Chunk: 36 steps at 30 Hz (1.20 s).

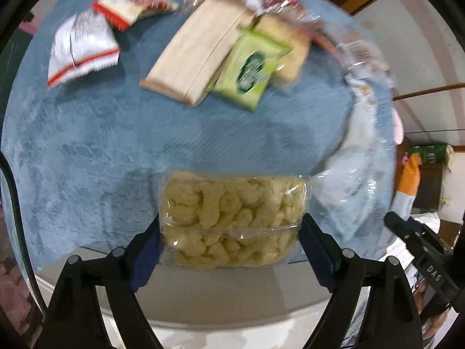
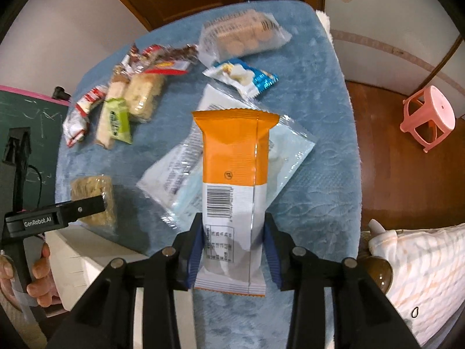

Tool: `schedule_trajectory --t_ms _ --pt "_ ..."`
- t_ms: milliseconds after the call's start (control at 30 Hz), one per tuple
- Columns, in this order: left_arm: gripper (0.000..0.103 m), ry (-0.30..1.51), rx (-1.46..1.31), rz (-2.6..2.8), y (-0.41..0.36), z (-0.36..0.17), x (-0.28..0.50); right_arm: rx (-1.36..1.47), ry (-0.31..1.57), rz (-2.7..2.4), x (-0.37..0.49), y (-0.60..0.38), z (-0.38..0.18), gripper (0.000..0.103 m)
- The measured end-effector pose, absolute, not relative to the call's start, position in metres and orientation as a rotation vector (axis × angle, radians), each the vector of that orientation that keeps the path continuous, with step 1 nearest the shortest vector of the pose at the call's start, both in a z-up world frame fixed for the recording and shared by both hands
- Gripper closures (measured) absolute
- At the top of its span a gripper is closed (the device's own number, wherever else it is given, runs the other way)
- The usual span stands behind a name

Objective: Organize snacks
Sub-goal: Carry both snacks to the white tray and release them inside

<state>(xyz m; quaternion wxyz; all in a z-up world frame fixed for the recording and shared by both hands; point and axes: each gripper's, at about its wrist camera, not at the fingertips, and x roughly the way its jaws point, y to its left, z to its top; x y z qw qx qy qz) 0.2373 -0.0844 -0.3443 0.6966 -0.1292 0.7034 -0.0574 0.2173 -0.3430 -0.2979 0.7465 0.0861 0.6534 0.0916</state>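
Observation:
My left gripper point(image 1: 231, 232) is shut on a clear pack of pale yellow puffed snacks point(image 1: 232, 218), its blue pads pressing both sides. The pack hangs over the near edge of the blue-covered table point(image 1: 87, 160). In the right wrist view the same pack point(image 2: 93, 195) shows at the left, beside a finger point(image 2: 84, 208) of the left gripper. My right gripper point(image 2: 232, 258) is shut on the white lower end of an orange-and-white snack packet point(image 2: 235, 168), held upright above the table.
On the blue cloth lie a large clear pale-blue bag point(image 2: 290, 151), a cookie pack point(image 2: 244, 37), a blue-and-white packet point(image 2: 241, 78), and a pile with a green packet point(image 1: 252, 69) and a beige bar point(image 1: 197, 55). A white box point(image 2: 78, 256) stands near-left, a pink stool point(image 2: 427, 116) at right.

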Motion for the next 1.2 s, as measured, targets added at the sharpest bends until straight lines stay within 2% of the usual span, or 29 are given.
schedule_trajectory --t_ms 233,433,633,833,1200 --pt "0.016 1.432 -0.292 -0.228 -0.076 -0.253 0.211 0.216 1.311 0.218 0.191 -0.325 -0.237 0.064" --pt "0.016 1.244 -0.177 -0.294 -0.049 -0.163 0.153 0.218 1.175 0.258 0.138 -0.291 -0.164 0.064" --pt "0.016 1.105 -0.094 -0.298 -0.021 -0.117 0.095 0.214 1.121 0.299 0.085 -0.251 -0.127 0.063" --pt "0.016 1.042 0.026 -0.264 -0.012 -0.117 0.047 0.16 1.168 0.309 0.037 -0.21 -0.135 0.063" --pt "0.015 1.201 0.066 -0.262 -0.005 -0.188 0.035 0.088 1.302 0.251 0.005 -0.178 -0.188 0.06"
